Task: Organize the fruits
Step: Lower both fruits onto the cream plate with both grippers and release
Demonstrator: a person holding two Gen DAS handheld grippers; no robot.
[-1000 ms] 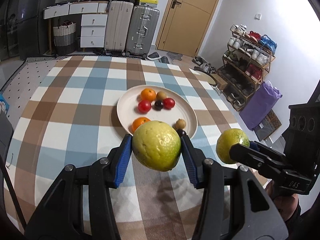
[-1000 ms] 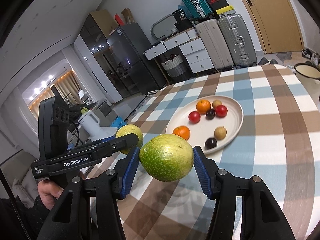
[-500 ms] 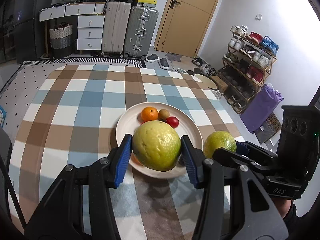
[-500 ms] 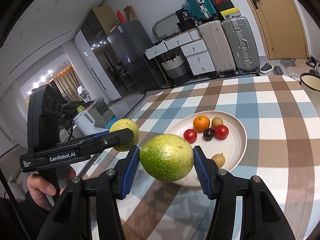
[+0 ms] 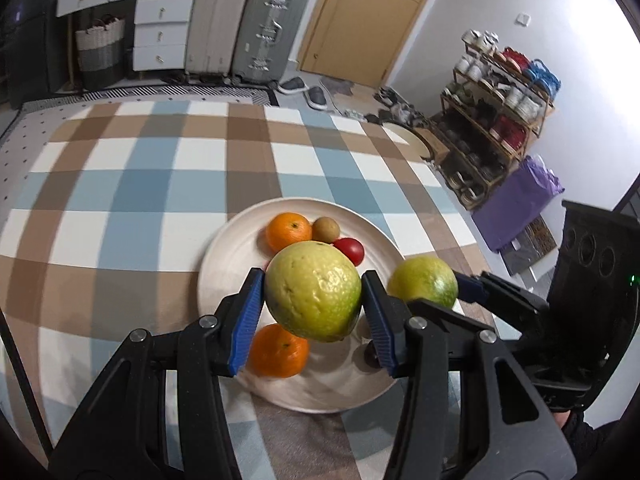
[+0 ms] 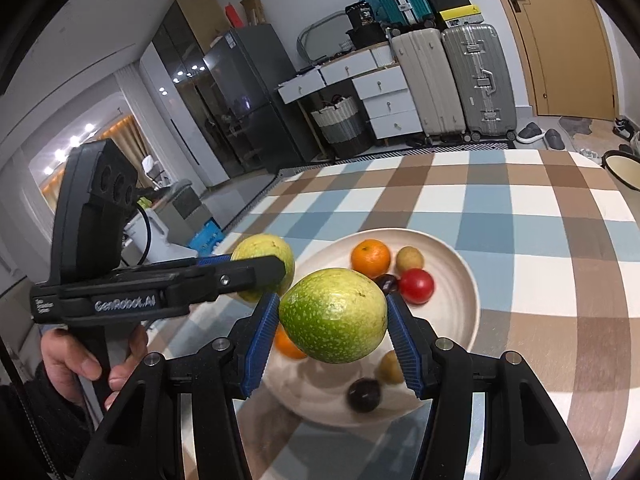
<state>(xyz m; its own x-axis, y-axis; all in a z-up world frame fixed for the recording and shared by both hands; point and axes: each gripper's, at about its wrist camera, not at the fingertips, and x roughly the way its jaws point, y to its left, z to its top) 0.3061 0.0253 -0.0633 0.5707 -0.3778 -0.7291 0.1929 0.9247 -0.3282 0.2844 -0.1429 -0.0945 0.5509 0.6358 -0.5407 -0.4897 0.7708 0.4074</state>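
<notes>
Nearest the left wrist camera, the left hand-held gripper point(image 5: 313, 294) pinches a yellow-green fruit point(image 5: 313, 291) between its blue pads, held in the air over the near half of the plate point(image 5: 224, 256). Just beside it, the right hand-held gripper point(image 6: 332, 316) pinches a greener speckled fruit point(image 6: 333, 315) the same way, also hanging above the plate's near side. Both fruits are clamped across their widest part, so the grips look secure. To set them down well, each should probably be lowered onto a bare patch of the plate before the pads are let apart, one fruit at a time, since the two tools sit close together and could knock each other. Room is tight below: a near orange point(image 5: 279, 350) lies directly under the left fruit, and a dark round fruit point(image 6: 363, 395) and a small tan fruit point(image 6: 390, 367) lie under the right one. Farther back on the plate sit a second orange point(image 5: 289, 231), a brown fruit point(image 5: 325, 229), a red tomato point(image 5: 349, 249) and another dark fruit point(image 6: 386, 282). The open centre and left of the plate seem the safest landing spots, as round fruit may roll. The plate rests on the checked counter point(image 5: 120, 184). Beyond it stand suitcases point(image 5: 248, 24), a drawer unit, a door and a shoe rack point(image 5: 492, 120), all well apart from the work.
</notes>
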